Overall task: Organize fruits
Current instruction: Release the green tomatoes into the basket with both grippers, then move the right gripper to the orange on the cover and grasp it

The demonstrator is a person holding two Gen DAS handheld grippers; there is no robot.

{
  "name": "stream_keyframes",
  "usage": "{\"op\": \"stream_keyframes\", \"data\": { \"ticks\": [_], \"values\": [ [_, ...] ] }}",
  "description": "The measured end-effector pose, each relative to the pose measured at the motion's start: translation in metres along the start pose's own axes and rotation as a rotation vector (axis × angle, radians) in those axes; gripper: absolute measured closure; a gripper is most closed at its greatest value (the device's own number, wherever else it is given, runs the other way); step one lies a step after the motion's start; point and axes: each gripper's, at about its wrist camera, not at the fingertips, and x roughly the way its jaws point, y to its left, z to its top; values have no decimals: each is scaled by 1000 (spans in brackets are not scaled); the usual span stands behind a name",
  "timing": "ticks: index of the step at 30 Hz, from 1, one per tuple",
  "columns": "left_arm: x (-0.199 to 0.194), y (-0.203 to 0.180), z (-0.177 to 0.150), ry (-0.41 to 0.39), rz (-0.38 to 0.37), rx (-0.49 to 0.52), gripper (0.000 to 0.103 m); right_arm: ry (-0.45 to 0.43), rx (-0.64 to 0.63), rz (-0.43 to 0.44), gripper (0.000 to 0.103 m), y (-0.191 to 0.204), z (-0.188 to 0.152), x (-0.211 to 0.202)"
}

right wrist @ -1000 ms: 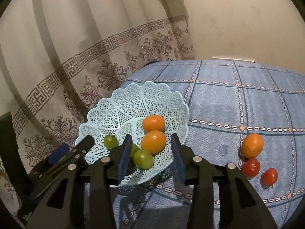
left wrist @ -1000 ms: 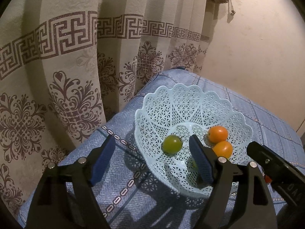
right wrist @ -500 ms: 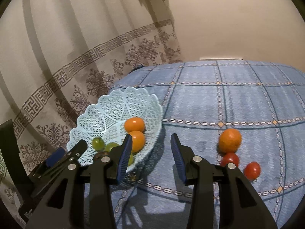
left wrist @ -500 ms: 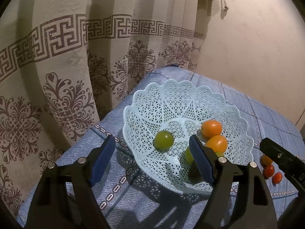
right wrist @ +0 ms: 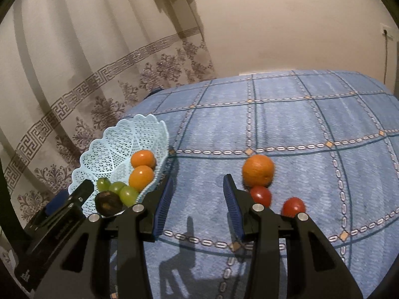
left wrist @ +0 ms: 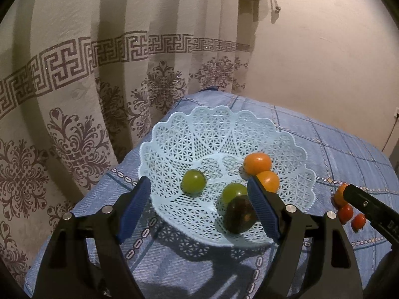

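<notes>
A pale blue lattice basket [left wrist: 224, 129] [right wrist: 119, 144] sits at the left end of a blue checked cloth. It holds two oranges [left wrist: 257, 164] [right wrist: 143, 159], green fruits [left wrist: 193, 181] [right wrist: 129, 194] and a dark fruit [left wrist: 239, 214] [right wrist: 107, 202]. My left gripper [left wrist: 199, 209] hangs open over the basket's near rim with nothing between its fingers. On the cloth lie an orange [right wrist: 258, 170] and two red tomatoes [right wrist: 261, 195] [right wrist: 293, 206]. My right gripper [right wrist: 197, 204] is open and empty above bare cloth, between the basket and that loose fruit.
A patterned cream curtain [left wrist: 99, 74] hangs close behind the basket, and a plain wall [right wrist: 286, 25] backs the cloth. The blue cloth [right wrist: 324, 124] stretches wide to the right. The left gripper's body [right wrist: 49, 219] shows at the lower left of the right wrist view.
My right gripper has swung right, away from the basket and toward the loose orange and tomatoes. The left gripper has drawn back a little, showing more of the basket. Both stay open.
</notes>
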Motion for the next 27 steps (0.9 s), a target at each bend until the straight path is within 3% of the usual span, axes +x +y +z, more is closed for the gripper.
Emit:
{"op": "stream_keyframes", "data": {
  "ticks": [27],
  "values": [
    [-3,-29,-13,-30,-34,118,22,2,90,-123,61,-72,-29,-29]
  ]
}}
